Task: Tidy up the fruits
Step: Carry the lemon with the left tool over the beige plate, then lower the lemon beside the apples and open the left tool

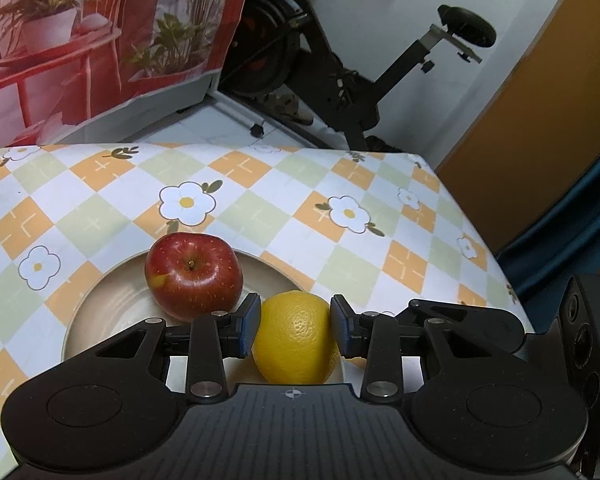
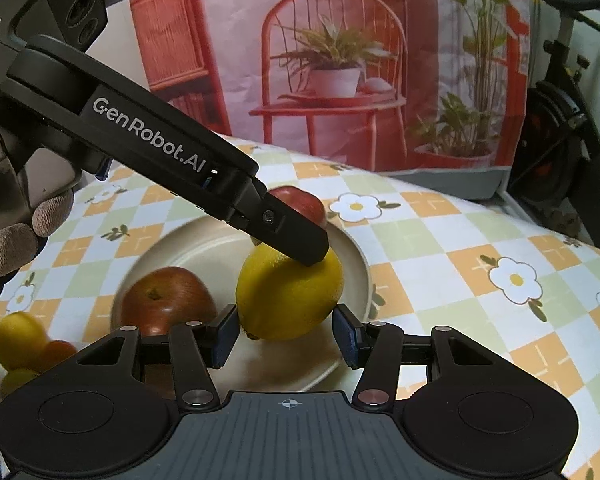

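The left gripper (image 1: 294, 320) pinched a yellow orange (image 1: 296, 340) between its pads, holding it over the near part of the plate (image 1: 112, 300). The right gripper (image 2: 286, 332) looked clamped on a lemon (image 2: 288, 296), also above the plate, with the left gripper's finger crossing just over the lemon's top. Neither fruit appeared to be set down yet.

Two fruits were already in place: a red apple (image 1: 192, 276) at the far rim and a browner apple (image 2: 168, 300) nearer the left side. The sorting looked roughly half done. The two held fruits had yet to be lowered and released. A small cluster of fruit (image 2: 18, 340) lay off the plate on the checked tablecloth (image 1: 260, 200), just beside its left edge, probably the next to be gathered.
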